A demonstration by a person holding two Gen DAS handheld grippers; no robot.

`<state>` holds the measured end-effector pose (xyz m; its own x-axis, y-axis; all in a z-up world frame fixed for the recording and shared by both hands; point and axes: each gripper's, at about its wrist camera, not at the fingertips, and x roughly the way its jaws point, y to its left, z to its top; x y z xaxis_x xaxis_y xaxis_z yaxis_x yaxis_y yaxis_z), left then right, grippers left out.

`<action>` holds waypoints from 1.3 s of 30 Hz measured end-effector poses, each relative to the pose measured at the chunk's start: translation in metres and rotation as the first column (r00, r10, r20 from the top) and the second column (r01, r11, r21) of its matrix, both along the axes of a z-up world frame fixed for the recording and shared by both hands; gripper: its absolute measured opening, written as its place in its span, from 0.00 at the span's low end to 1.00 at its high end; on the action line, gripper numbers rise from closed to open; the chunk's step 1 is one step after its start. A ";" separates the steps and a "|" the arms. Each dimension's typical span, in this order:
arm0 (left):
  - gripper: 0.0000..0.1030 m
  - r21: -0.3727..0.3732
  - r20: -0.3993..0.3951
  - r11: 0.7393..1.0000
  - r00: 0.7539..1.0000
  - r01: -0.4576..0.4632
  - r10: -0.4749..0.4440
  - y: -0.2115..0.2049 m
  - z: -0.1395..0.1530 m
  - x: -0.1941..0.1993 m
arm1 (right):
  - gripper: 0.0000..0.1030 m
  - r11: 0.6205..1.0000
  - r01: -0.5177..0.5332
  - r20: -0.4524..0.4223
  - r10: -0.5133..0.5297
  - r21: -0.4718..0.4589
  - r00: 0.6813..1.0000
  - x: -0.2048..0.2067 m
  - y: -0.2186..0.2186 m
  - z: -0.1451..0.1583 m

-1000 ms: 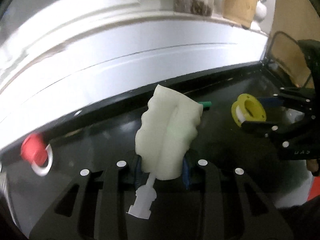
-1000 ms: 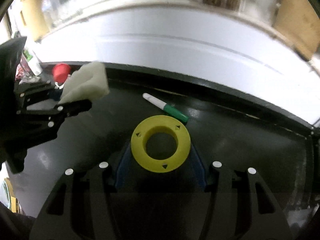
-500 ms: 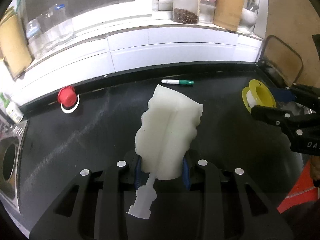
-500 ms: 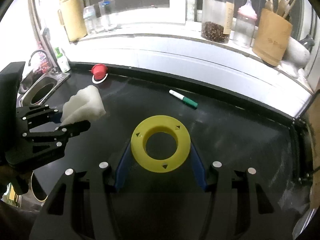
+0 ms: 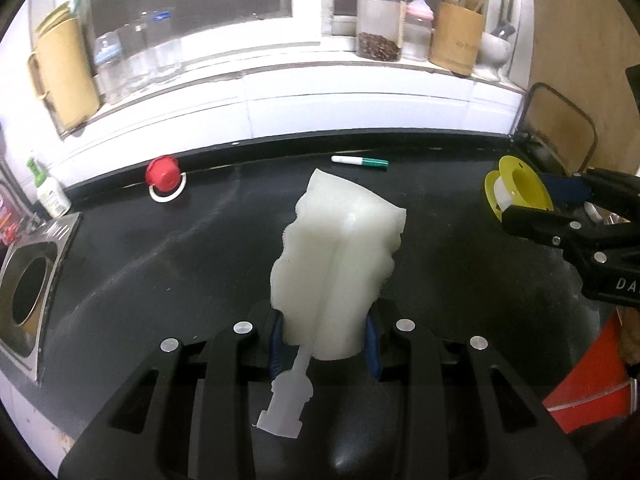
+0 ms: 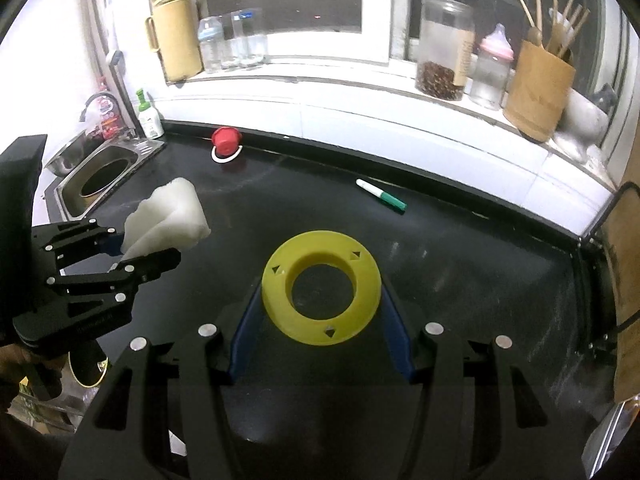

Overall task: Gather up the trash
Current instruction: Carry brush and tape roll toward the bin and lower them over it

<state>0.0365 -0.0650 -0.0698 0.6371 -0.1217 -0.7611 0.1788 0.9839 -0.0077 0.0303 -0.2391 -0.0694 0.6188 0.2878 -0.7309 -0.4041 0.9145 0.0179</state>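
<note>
My left gripper is shut on a white sponge brush head with a short plastic stem, held above the black counter. It also shows at the left of the right wrist view. My right gripper is shut on a yellow tape spool, also seen at the right of the left wrist view. A green-capped marker and a red cap with a white ring lie on the counter near the back edge.
A steel sink sits at the counter's left end with a soap bottle. Jars, bottles and a utensil holder stand on the windowsill. A wire rack and an orange object are at the right.
Both grippers have pulled back and up from the counter, so the sill and window came into view. Each still holds its object.
</note>
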 end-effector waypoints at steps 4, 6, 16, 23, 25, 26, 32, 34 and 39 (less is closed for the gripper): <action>0.30 -0.007 0.017 0.998 0.998 -0.065 0.065 0.021 0.007 -0.015 | 0.53 0.998 -0.061 0.003 0.061 0.003 0.998 -0.002 0.025 0.006; 0.30 -0.008 0.027 0.993 0.992 -0.120 0.120 0.039 0.010 -0.027 | 0.53 0.994 -0.109 0.004 0.109 0.004 0.994 -0.005 0.044 0.008; 0.30 0.011 -0.009 0.868 0.868 -0.496 0.496 0.168 -0.012 -0.138 | 0.53 0.851 -0.525 -0.065 0.525 0.018 0.848 -0.053 0.230 -0.005; 0.30 0.030 -0.086 0.644 0.640 -0.765 0.764 0.276 -0.061 -0.253 | 0.53 0.627 -0.776 -0.174 0.774 0.075 0.609 -0.128 0.386 -0.037; 0.30 0.029 -0.115 0.574 0.567 -0.819 0.815 0.304 -0.081 -0.286 | 0.53 0.565 -0.820 -0.217 0.815 0.093 0.537 -0.150 0.431 -0.054; 0.30 0.025 -0.130 0.547 0.540 -0.837 0.832 0.315 -0.091 -0.299 | 0.53 0.545 -0.833 -0.230 0.827 0.098 0.513 -0.160 0.447 -0.061; 0.30 0.007 -0.200 0.422 0.412 -0.907 0.889 0.379 -0.161 -0.354 | 0.53 0.454 -0.885 -0.328 0.855 0.103 0.400 -0.200 0.548 -0.118; 0.30 0.012 -0.219 0.394 0.382 -0.919 0.898 0.397 -0.184 -0.363 | 0.53 0.437 -0.895 -0.348 0.856 0.091 0.382 -0.208 0.573 -0.137; 0.30 -0.014 -0.253 0.357 0.349 -0.934 0.902 0.433 -0.225 -0.372 | 0.53 0.417 -0.907 -0.410 0.839 0.061 0.358 -0.221 0.626 -0.187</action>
